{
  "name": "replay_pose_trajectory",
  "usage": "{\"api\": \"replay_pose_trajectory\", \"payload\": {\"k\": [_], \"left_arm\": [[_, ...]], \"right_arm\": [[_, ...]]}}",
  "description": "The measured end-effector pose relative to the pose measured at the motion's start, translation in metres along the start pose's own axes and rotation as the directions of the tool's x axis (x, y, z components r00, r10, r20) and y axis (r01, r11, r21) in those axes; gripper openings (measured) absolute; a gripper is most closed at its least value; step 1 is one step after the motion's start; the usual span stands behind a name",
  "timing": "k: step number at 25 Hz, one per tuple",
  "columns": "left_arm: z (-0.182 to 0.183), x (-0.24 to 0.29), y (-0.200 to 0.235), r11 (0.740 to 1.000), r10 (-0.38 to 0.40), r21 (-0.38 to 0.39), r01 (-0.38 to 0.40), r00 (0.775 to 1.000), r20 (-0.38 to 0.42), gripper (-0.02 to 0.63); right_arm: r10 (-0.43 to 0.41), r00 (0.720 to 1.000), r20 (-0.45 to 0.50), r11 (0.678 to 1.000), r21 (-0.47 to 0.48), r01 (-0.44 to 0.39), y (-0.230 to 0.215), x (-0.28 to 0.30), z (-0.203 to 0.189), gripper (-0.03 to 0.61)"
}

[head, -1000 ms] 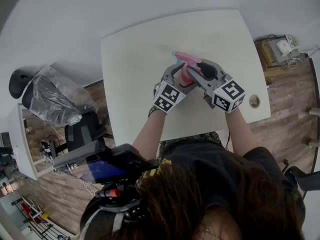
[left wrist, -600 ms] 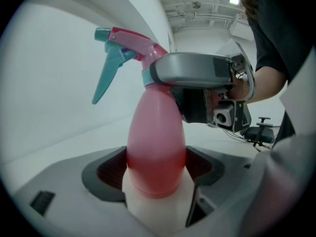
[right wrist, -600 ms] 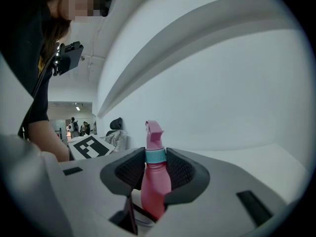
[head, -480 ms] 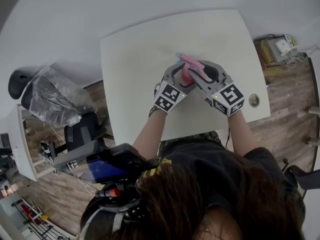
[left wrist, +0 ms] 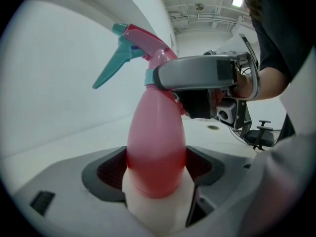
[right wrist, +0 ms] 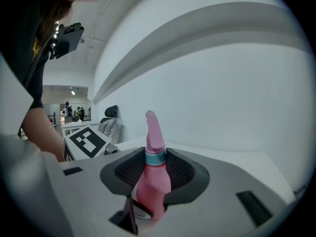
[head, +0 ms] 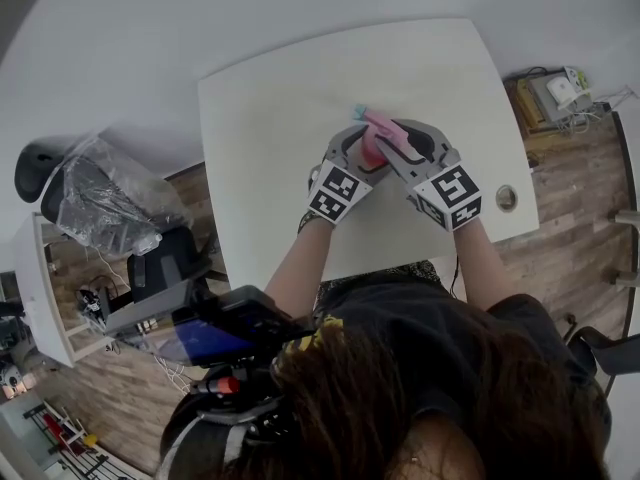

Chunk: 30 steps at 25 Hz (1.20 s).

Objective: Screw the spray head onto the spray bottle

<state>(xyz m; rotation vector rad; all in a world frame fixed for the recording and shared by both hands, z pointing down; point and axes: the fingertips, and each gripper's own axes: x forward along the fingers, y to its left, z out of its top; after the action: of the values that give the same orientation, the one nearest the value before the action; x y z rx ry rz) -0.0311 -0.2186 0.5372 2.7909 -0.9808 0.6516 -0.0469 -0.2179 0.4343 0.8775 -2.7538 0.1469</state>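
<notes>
Spray bottle (left wrist: 155, 147), pink and narrowing toward its neck, is clamped in my left gripper (head: 362, 148); the dark pads press on its lower body from both sides. The spray head (left wrist: 140, 41) sits on top of the neck, pink with a teal trigger, and its nozzle points away from me. My right gripper (right wrist: 156, 168) comes in from the opposite side and grasps the spray head at its teal collar (right wrist: 155, 158), one pad against each side, with the jaws partly closed around it. Both grippers meet over the middle of the white table (head: 270, 88), their marker cubes turned toward me. I cannot tell whether the bottle's base touches the tabletop.
</notes>
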Motion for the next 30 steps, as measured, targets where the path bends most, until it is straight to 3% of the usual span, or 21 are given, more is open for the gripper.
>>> {"api": "replay_pose_trajectory", "payload": {"k": [8, 17, 21, 27, 30], "left_arm": [[0.0003, 0.0, -0.0012, 1.0, 0.007, -0.012, -0.007, 1.0, 0.011, 0.371], [0.0001, 0.0027, -0.0032, 1.0, 0.025, -0.007, -0.025, 1.0, 0.009, 0.37], [-0.0013, 0.0027, -0.0036, 1.0, 0.02, -0.004, -0.02, 1.0, 0.011, 0.37], [-0.0008, 0.0036, -0.0011, 1.0, 0.012, -0.011, -0.012, 1.0, 0.015, 0.371], [-0.0001, 0.004, -0.0021, 1.0, 0.012, -0.003, -0.012, 1.0, 0.015, 0.371]], "right_arm": [[-0.2, 0.98, 0.011, 0.977, 0.082, 0.199, -0.0031, -0.0001, 0.0002, 0.133], [-0.39, 0.921, 0.02, 0.908, 0.172, 0.381, -0.007, -0.0024, -0.0011, 0.132], [-0.392, 0.919, 0.043, 0.912, 0.145, 0.383, -0.0055, -0.0022, -0.0025, 0.132], [-0.302, 0.952, 0.048, 0.936, 0.205, 0.287, -0.0053, -0.0005, -0.0012, 0.154], [-0.287, 0.957, 0.024, 0.941, 0.195, 0.277, -0.0049, -0.0022, -0.0042, 0.163]]}}
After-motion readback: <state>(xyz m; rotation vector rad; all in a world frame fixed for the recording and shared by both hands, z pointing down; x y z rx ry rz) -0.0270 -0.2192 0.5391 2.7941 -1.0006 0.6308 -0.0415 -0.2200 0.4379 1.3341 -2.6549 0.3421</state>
